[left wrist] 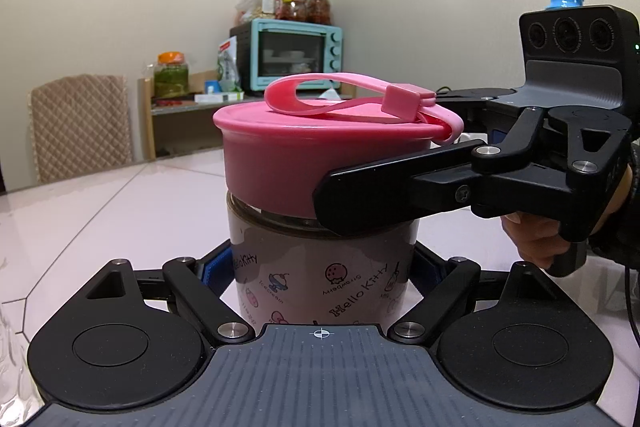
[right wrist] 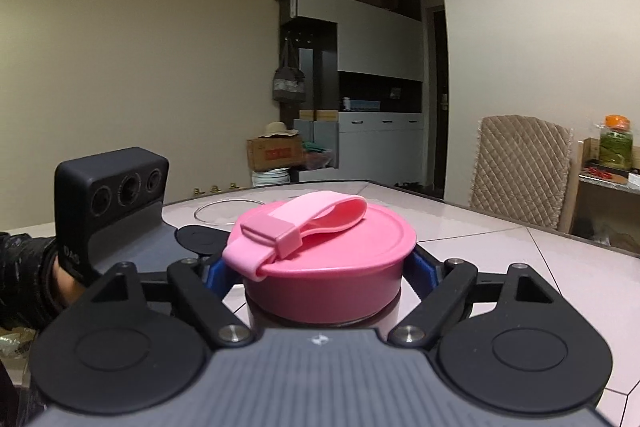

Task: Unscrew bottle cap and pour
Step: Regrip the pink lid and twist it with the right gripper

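A glass bottle (left wrist: 320, 267) with cartoon prints stands upright on the white table (left wrist: 120, 211). Its wide pink cap (left wrist: 280, 155) carries a pink loop strap (left wrist: 340, 95). My left gripper (left wrist: 320, 267) is shut on the bottle's body, blue pads pressing both sides. From the right, my right gripper (left wrist: 360, 163) reaches in level and is shut on the pink cap; one black finger (left wrist: 360, 195) crosses the cap's front. In the right wrist view the cap (right wrist: 332, 267) fills the space between the blue pads (right wrist: 216, 271), and the right gripper (right wrist: 324, 275) clamps it. A hand holds each tool.
A padded chair (left wrist: 80, 127) stands at the table's far edge. Behind it a shelf holds a teal toaster oven (left wrist: 296, 55) and jars (left wrist: 172, 75). A round glass lid or plate (right wrist: 228, 211) lies on the table beyond the bottle. Cabinets and boxes fill the far wall.
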A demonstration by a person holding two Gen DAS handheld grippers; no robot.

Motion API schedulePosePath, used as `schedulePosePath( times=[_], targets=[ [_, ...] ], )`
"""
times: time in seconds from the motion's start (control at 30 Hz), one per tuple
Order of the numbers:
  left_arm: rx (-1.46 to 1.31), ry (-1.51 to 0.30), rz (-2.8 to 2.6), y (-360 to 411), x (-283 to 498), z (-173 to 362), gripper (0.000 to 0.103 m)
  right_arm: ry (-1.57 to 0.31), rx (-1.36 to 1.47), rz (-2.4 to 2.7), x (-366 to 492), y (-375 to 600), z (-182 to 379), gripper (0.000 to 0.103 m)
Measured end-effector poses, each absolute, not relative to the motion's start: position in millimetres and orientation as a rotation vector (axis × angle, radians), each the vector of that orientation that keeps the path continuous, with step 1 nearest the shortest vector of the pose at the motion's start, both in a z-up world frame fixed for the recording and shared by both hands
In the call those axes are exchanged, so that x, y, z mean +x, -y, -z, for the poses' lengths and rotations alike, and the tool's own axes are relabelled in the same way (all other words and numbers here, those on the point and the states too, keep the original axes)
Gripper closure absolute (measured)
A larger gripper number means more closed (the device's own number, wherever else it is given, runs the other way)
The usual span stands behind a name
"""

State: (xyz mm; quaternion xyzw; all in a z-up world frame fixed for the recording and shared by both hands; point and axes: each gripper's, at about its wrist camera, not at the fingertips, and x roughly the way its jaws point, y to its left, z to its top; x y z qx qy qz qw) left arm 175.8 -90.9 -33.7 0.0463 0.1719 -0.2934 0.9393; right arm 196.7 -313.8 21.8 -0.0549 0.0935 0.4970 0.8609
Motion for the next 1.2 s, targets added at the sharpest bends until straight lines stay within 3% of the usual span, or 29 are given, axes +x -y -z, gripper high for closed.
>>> schedulePosePath(
  times=[0.1,0.17,0.9,1.2],
  targets=[
    [0.094,-0.351,0.599,91,176,34,0.013,-0.214,-0.1,-1.009,193,313,-23,0.008],
    [0.095,-0.351,0.599,91,176,34,0.013,-0.213,-0.083,-0.978,186,313,-24,0.007],
    [0.094,-0.351,0.599,90,176,33,0.013,-0.164,-0.111,-0.586,142,263,-26,0.008],
    [0.094,-0.351,0.599,89,176,33,0.013,-0.196,-0.098,-0.534,149,253,-20,0.015]
  ],
)
